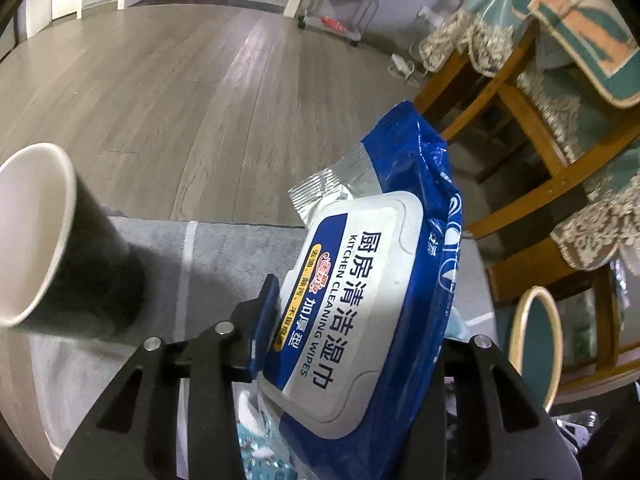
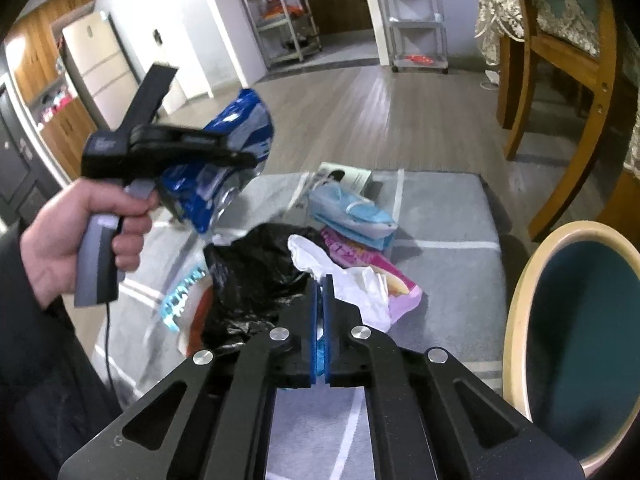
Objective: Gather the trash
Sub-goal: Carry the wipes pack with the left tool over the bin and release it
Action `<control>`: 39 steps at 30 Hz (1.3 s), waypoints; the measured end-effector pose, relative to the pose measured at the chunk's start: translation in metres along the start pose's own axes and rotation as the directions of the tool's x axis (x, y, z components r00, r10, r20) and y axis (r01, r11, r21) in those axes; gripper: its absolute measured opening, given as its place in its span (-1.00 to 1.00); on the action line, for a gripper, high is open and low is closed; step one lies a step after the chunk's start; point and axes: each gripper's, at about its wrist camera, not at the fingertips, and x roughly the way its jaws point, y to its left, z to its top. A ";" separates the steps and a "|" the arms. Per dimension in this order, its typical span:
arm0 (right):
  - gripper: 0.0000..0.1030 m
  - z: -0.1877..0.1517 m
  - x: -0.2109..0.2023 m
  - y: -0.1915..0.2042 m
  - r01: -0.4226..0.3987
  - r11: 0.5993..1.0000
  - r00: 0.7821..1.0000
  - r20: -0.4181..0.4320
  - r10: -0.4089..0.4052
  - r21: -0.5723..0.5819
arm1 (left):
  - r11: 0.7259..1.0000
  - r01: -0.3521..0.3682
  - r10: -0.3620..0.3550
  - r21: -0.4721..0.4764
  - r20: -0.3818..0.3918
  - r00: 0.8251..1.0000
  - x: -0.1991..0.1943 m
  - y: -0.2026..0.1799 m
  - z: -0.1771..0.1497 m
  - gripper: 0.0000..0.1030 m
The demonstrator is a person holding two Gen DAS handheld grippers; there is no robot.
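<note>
Left wrist view shows the left gripper (image 1: 352, 312) squeezing a blue wipes pack (image 1: 372, 280), lifted above the gray mat (image 1: 224, 252) near a paper cup (image 1: 48, 236). The right gripper (image 2: 320, 320) is pinched tight on the black trash bag (image 2: 256, 276). Masks (image 2: 352, 216), a pink wrapper (image 2: 384, 276) and a white bag (image 2: 352, 280) are not picked up yet, so much is left.

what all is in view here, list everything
wipes pack: 1, blue and white, held up in the left gripper
paper cup: 1, dark outside, white inside, on its side at left
black bag: 1, black, on the grey mat
white bag: 1, white, by the right gripper's tips
pink packet: 1, pink, under the white bag
face masks: some, light blue, mid mat
chair: 1, wooden, right
left gripper: shut on the wipes pack
right gripper: shut
left hand: holding the gripper handle
</note>
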 end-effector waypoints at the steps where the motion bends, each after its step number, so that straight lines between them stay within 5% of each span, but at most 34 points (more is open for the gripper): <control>1: -0.94 0.001 -0.006 -0.002 -0.005 1.000 1.000 0.014 0.005 0.011 | 1.000 0.012 -0.012 0.000 0.016 1.000 -0.008 -0.001 -0.002 -0.25; 17: -0.94 -0.007 -0.097 -0.033 -0.063 0.991 0.983 0.179 0.041 0.116 | 0.993 0.090 -0.104 0.077 0.200 0.974 -0.115 -0.019 -0.053 -0.25; 23: -0.94 -0.021 -0.124 -0.054 -0.053 0.986 0.977 0.211 0.019 0.156 | 0.987 0.096 -0.117 0.129 0.166 0.979 -0.121 -0.041 -0.081 -0.25; 39: -0.94 -0.053 -0.151 -0.106 -0.056 0.952 0.955 0.293 -0.037 0.302 | 0.937 0.275 -0.278 0.217 -0.017 0.961 -0.105 -0.139 -0.180 -0.23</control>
